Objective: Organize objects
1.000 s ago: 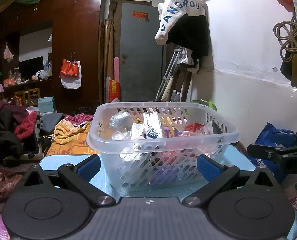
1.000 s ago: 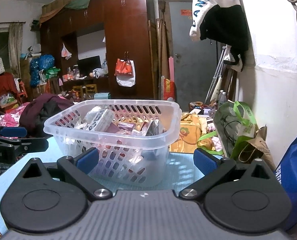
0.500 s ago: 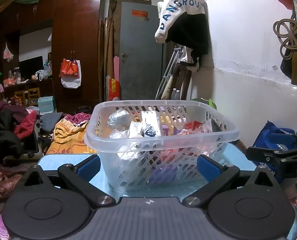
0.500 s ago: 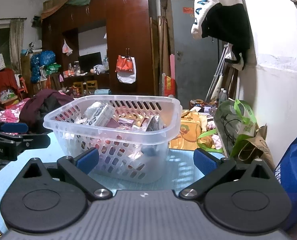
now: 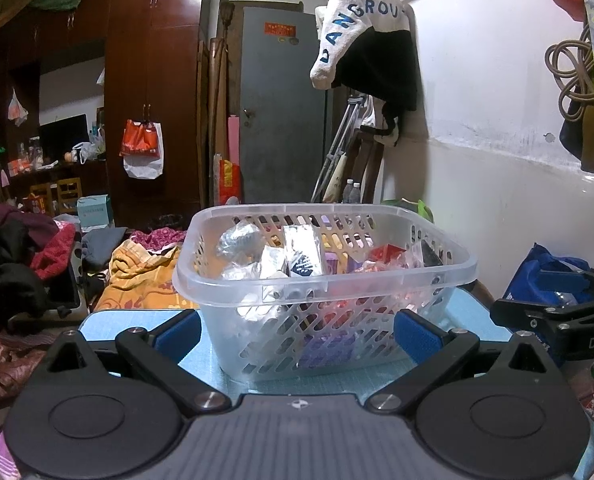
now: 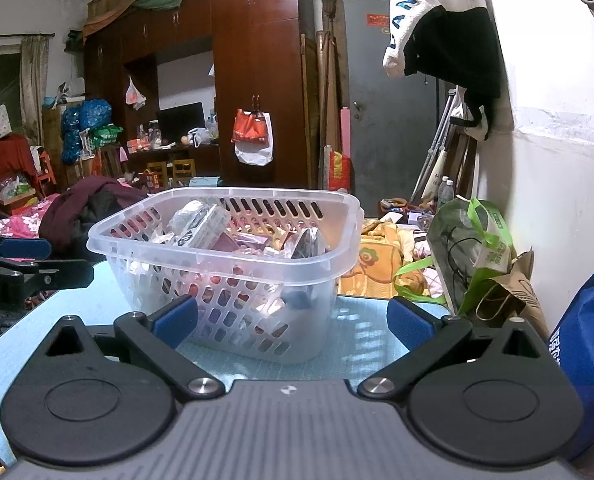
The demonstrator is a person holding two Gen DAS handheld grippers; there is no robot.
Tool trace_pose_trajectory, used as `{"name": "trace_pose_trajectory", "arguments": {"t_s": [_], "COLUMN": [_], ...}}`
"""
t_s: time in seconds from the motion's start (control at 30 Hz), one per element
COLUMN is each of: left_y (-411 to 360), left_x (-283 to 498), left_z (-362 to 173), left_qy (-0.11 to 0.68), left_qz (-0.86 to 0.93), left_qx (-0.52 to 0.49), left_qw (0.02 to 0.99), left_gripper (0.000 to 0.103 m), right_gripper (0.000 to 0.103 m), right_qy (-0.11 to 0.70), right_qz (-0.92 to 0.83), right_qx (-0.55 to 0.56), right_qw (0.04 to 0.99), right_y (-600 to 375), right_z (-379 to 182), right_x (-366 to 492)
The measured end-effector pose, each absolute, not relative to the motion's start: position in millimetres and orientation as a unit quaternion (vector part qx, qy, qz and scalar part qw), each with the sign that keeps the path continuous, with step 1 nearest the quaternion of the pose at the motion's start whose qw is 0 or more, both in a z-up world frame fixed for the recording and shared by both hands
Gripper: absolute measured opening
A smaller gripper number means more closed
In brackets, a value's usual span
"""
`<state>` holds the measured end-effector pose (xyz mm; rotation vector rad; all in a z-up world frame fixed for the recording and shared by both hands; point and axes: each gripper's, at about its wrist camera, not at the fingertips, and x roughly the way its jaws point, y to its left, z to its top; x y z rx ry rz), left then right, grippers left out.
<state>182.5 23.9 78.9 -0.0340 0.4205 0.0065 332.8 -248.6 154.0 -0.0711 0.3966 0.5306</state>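
A clear plastic basket (image 5: 377,280) stands on the light blue table (image 5: 137,316), filled with several packets and small boxes. It also shows in the right wrist view (image 6: 201,256). My left gripper (image 5: 297,330) is open and empty, just in front of the basket, its blue pads level with the basket's lower wall. My right gripper (image 6: 293,322) is open and empty, in front of the basket's right half. The right gripper also shows at the right edge of the left wrist view (image 5: 557,316), and the left gripper at the left edge of the right wrist view (image 6: 25,272).
A white wall (image 5: 497,140) runs along the right. A blue bag (image 6: 589,344) and a green bag (image 6: 477,248) sit beside the table. Clothes (image 5: 21,256) pile up at the left. A dark wardrobe (image 6: 253,80) and a grey door (image 5: 281,104) stand behind.
The basket sits slightly higher and a little closer in both views. Both grippers stay open and empty.
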Motion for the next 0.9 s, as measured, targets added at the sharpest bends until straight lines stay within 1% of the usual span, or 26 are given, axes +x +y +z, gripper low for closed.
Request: {"name": "trace_pose_trajectory", "arguments": {"t_s": [0.2, 0.4, 0.9], "left_y": [24.7, 21.8, 16.5], "left_x": [182.9, 183.3, 182.1], "left_z": [74.7, 71.7, 71.2], "left_qy": [0.213, 0.216, 0.219], "left_qz": [0.001, 0.000, -0.005], "left_qx": [-0.021, -0.022, -0.021], "left_qw": [0.977, 0.976, 0.976], "left_gripper": [0.103, 0.103, 0.103], "right_gripper": [0.103, 0.103, 0.103], "right_qy": [0.194, 0.198, 0.200], "right_qz": [0.262, 0.259, 0.259], "right_qx": [-0.012, -0.028, -0.024], "right_qw": [0.945, 0.945, 0.945], "right_y": [-255.7, -253.7, -257.7], "right_z": [154.4, 150.8, 149.4], "right_x": [333.5, 333.2, 335.0]}}
